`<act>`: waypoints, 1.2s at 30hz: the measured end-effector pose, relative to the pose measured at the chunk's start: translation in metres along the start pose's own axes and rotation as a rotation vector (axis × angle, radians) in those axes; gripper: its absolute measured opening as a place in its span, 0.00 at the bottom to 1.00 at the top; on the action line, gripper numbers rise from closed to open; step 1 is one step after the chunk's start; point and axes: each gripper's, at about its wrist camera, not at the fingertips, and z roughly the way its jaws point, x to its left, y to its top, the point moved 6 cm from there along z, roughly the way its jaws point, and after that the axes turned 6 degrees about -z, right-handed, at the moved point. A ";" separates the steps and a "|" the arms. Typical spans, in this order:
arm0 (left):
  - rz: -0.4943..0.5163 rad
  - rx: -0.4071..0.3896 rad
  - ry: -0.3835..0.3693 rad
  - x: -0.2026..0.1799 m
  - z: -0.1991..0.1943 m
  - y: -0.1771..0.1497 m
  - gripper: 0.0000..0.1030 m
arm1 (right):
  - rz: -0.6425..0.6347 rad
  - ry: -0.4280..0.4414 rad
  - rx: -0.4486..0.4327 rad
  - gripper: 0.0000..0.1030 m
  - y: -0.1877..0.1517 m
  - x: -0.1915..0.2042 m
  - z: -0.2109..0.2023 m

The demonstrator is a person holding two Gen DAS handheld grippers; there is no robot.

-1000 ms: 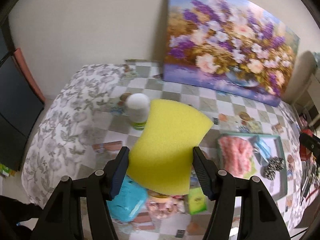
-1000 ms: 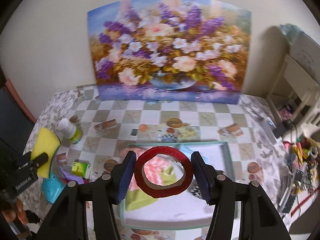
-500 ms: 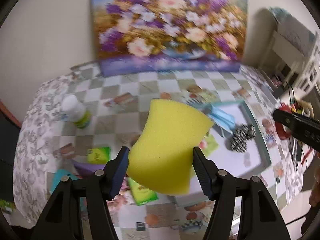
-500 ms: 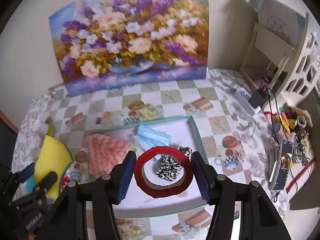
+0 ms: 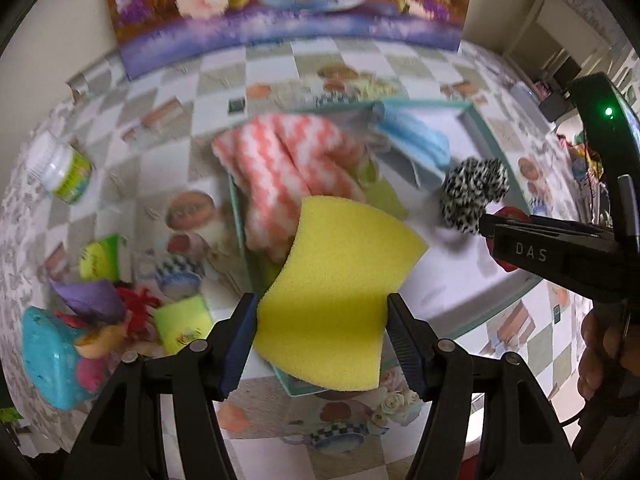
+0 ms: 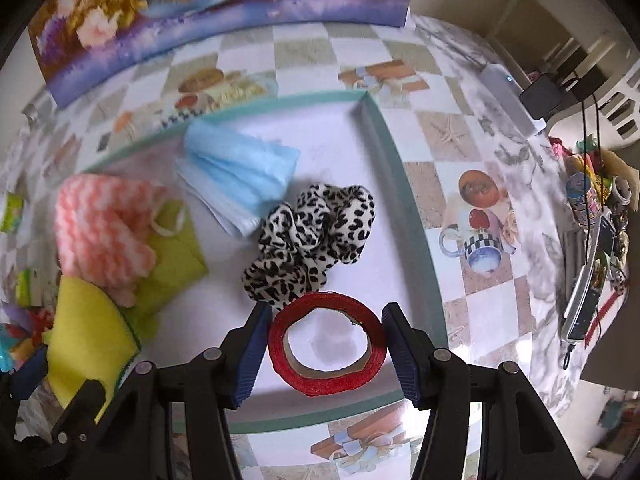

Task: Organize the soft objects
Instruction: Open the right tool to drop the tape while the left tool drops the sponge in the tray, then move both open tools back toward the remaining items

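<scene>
Holding the yellow sponge [image 5: 332, 300] clamped in my left tool [image 5: 320, 332] above the tray [image 6: 400, 168], where mask, scrunchie [image 6: 312, 240] and pink cloth [image 6: 100, 224] already lie; my right tool [image 6: 326, 352] grips red tape [image 6: 326, 372]. Blurred clutter, perhaps soft, waits on the worktop [image 5: 180, 160].

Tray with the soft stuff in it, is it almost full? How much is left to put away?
Partly done. Already in the tray: pink cloth, blue mask, leopard scrunchie. In hand: the left gripper holds a yellow sponge over the tray's near-left corner; the right gripper holds a red tape roll above it. Left: a pile beside the tray, with a teal sponge and purple fabric.
</scene>
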 end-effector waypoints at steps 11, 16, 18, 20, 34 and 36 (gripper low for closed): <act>-0.030 0.056 -0.036 -0.004 0.016 0.000 0.67 | -0.015 -0.005 0.014 0.60 0.005 0.004 0.004; -0.031 0.045 -0.051 -0.004 0.012 0.001 0.69 | -0.013 -0.009 -0.016 0.71 0.008 0.001 -0.006; -0.033 0.035 -0.053 -0.002 0.009 0.003 0.70 | -0.011 -0.007 -0.034 0.71 0.009 0.000 -0.013; -0.043 0.014 -0.054 0.002 0.004 0.006 0.73 | -0.007 -0.001 -0.062 0.71 0.012 0.000 -0.023; -0.113 -0.060 -0.085 0.022 -0.014 0.018 0.83 | 0.005 0.005 -0.185 0.71 0.022 -0.003 -0.066; -0.141 -0.072 -0.062 0.034 -0.016 0.019 0.83 | 0.000 0.009 -0.177 0.71 0.022 -0.001 -0.064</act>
